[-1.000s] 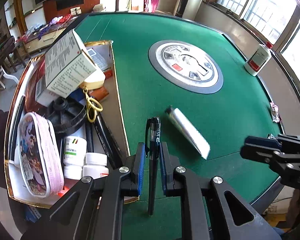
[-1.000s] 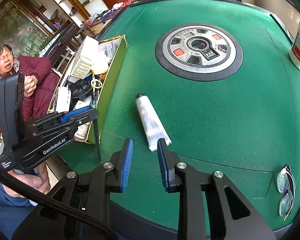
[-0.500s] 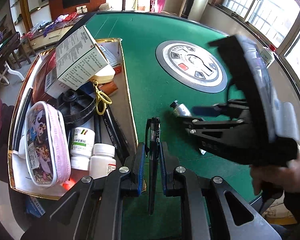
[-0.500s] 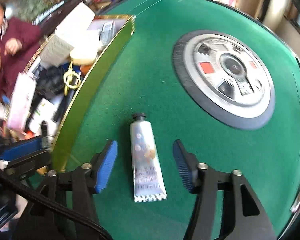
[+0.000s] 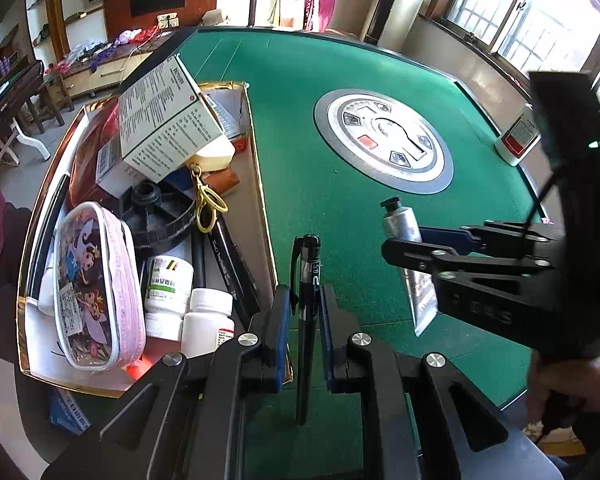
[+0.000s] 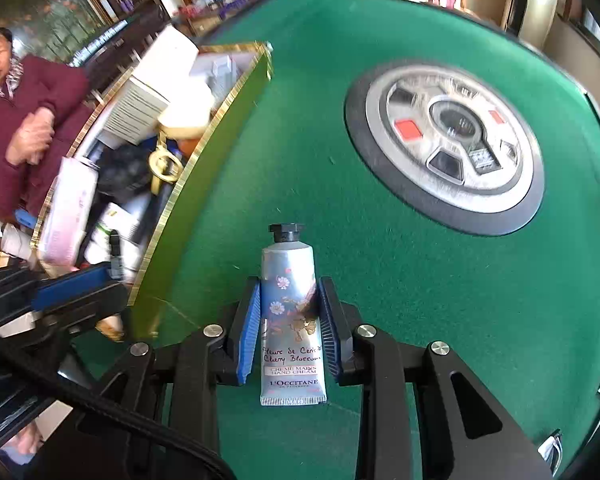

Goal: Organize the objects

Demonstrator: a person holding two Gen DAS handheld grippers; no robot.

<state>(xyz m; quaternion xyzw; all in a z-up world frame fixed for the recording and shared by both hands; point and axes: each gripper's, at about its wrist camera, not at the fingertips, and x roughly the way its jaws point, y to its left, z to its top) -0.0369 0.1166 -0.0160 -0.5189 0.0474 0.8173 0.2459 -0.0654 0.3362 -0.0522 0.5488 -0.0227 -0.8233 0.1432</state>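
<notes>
The left gripper point(image 5: 303, 312) grips a black pen point(image 5: 307, 320) between its blue pads, the pen standing along the fingers with its capped end pointing away over the green felt table point(image 5: 340, 208). Just left of those fingers, a gold-rimmed tray point(image 5: 262, 200) sits on the table, crowded with things: two white pill bottles point(image 5: 168, 292) nearest, a pink cartoon pencil case point(image 5: 96, 284) to their left, a black ribbed disc point(image 5: 156, 216) and a gold clasp point(image 5: 208, 204) beyond, and a tilted white medicine box point(image 5: 160, 128) on top of the far pile.

To the right of the left gripper, the right gripper point(image 6: 289, 320) reaches in, a hand point(image 5: 568, 384) on its handle. Its jaws have just been closing, and the hand cream tube point(image 6: 290, 320) lies between them. The blue pads stand narrow against the tube's two sides; the tube lies flat on the felt, black cap pointing away, crimped end toward the handle. Whether the pads press firmly or only touch is hard to tell.

Ahead of both grippers, a round silver and black panel point(image 6: 444, 148) is set into the middle of the table. Far right in the left wrist view, a white bottle with a red label point(image 5: 518, 140) stands near the table's edge. Left of the tray, a person in a maroon jacket point(image 6: 20, 120) sits.
</notes>
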